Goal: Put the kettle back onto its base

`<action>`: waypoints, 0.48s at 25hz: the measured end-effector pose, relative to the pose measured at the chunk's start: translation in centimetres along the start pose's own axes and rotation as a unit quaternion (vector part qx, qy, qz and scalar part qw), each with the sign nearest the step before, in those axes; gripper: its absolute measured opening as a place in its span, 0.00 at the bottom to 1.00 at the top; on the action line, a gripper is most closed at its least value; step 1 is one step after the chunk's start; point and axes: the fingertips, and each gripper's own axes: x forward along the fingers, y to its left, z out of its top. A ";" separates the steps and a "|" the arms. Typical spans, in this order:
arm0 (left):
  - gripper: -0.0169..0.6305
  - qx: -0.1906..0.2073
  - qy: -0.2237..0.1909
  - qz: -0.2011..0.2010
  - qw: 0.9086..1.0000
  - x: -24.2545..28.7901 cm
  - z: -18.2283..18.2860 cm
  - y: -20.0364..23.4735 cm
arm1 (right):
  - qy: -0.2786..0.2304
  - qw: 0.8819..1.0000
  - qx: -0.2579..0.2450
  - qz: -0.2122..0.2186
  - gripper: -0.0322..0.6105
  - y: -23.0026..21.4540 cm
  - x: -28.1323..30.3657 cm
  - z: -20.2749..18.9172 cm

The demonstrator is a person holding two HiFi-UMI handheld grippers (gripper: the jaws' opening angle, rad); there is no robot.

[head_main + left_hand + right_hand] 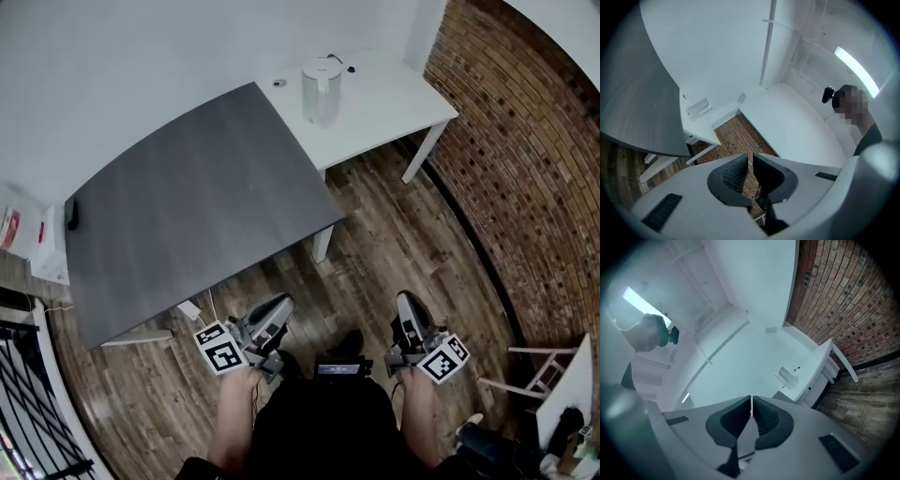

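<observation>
A pale, translucent kettle (320, 91) stands upright on the far white table (394, 108). A small round disc (278, 82) lies to its left; I cannot tell whether it is the base. Both grippers are held low, close to the person's body and far from the kettle. My left gripper (283, 303) is shut with nothing in it, and so is my right gripper (405, 299). In the left gripper view the kettle (698, 108) shows small beyond the shut jaws (750, 158). In the right gripper view the kettle (787, 378) is also distant past the shut jaws (751, 401).
A large dark grey table (187, 206) stands between me and the white table, with a small black object (72, 214) at its left edge. A brick wall (525, 141) runs along the right. The floor is wood (375, 253). A white frame (548, 370) stands at lower right.
</observation>
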 end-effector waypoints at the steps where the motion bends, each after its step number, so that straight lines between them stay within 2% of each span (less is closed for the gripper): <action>1: 0.09 0.003 0.002 0.001 1.000 0.7 0.0 -0.1 | -0.003 1.000 0.002 0.003 0.08 -0.4 0.0 0.6; 7: 0.09 0.024 0.013 0.004 1.000 6.3 -0.6 -1.5 | -0.021 0.999 0.014 0.029 0.08 -3.4 -0.8 4.9; 12: 0.09 0.030 0.020 -0.002 0.999 10.7 -1.4 -2.9 | -0.036 0.998 0.024 0.036 0.08 -5.9 -1.7 8.2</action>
